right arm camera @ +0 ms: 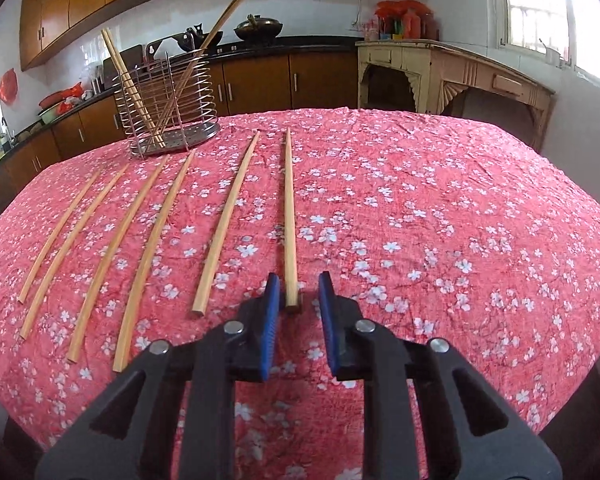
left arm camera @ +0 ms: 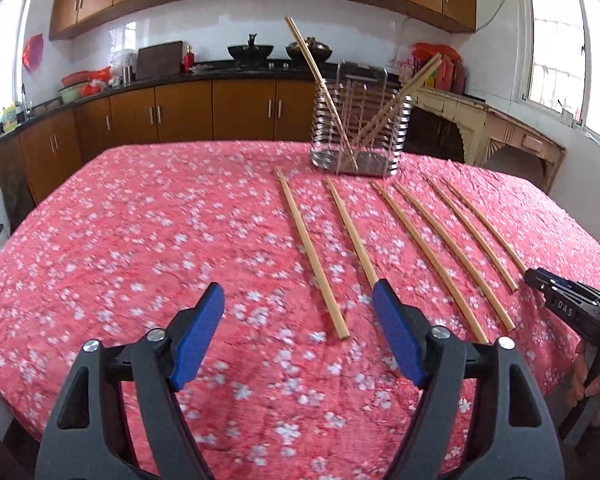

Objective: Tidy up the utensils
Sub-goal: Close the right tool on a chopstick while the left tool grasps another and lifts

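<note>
Several wooden chopsticks (left arm camera: 312, 254) lie side by side on the pink floral tablecloth (left arm camera: 140, 240), pointing toward a wire utensil holder (left arm camera: 360, 120) at the table's far side; the holder has a few chopsticks leaning in it. My left gripper (left arm camera: 298, 296) is open and empty above the near ends of the two leftmost chopsticks. In the right wrist view, my right gripper (right arm camera: 299, 286) is open, its blue pads either side of the near end of the rightmost chopstick (right arm camera: 289, 216), not closed on it. The holder (right arm camera: 166, 108) stands far left there.
The right gripper's black body (left arm camera: 572, 300) shows at the right edge of the left wrist view. Behind the table are brown kitchen cabinets (left arm camera: 180, 112), a black counter with woks, and a cream wooden side table (right arm camera: 440, 76) under a window.
</note>
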Available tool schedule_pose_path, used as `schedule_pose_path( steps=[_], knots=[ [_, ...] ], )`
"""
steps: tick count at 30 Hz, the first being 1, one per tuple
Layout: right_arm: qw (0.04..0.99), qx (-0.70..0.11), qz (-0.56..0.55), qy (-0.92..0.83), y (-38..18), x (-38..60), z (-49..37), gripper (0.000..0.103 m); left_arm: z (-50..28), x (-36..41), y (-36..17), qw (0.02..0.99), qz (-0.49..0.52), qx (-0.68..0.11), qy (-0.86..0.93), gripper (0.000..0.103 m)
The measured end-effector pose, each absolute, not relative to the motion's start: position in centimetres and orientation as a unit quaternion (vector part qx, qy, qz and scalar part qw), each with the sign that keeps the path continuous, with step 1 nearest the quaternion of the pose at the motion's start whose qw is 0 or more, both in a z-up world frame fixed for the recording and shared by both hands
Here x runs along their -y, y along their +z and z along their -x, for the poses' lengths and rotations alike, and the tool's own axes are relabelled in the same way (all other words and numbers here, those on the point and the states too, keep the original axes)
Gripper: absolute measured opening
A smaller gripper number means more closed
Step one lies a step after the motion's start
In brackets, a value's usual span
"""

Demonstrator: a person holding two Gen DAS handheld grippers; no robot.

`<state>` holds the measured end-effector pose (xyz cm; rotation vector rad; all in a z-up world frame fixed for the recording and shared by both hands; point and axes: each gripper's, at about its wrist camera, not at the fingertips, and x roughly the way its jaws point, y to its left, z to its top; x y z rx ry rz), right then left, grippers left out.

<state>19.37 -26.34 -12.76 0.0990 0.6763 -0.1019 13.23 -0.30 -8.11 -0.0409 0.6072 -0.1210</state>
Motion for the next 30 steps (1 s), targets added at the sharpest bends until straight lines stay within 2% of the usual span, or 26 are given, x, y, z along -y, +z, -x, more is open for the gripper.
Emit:
schedule_pose_path(
  steps=[5,13,15,16,19,30],
  knots=[
    [0.943,-0.325,-0.054,-0.054,-12.8,26.3,-19.0,0.021,-13.9,1.2,-9.4,0.945,0.014,-0.320,-0.061,0.052],
    [0.944,-0.320,-0.059,-0.059,-12.9,26.2,-18.7,0.016,-14.4,2.3,-10.3,0.941,0.011,-0.333,-0.060,0.035],
    [0.944,-0.319,-0.060,-0.059,-12.9,26.2,-18.6,0.012,-14.5,2.2,-10.4,0.941,0.012,-0.332,-0.059,0.026],
    [0.944,-0.318,-0.060,-0.058,-12.9,26.2,-18.7,0.008,-14.5,2.2,-10.4,0.941,0.011,-0.332,-0.057,0.018],
    [0.944,-0.318,-0.063,-0.057,-12.8,26.3,-18.7,0.008,-14.7,1.4,-10.3,0.941,0.017,-0.335,-0.055,0.008],
    [0.944,-0.315,-0.074,-0.060,-12.8,26.3,-18.7,0.009,-13.8,-0.6,-10.3,0.946,0.025,-0.321,-0.048,0.009]
  ],
)
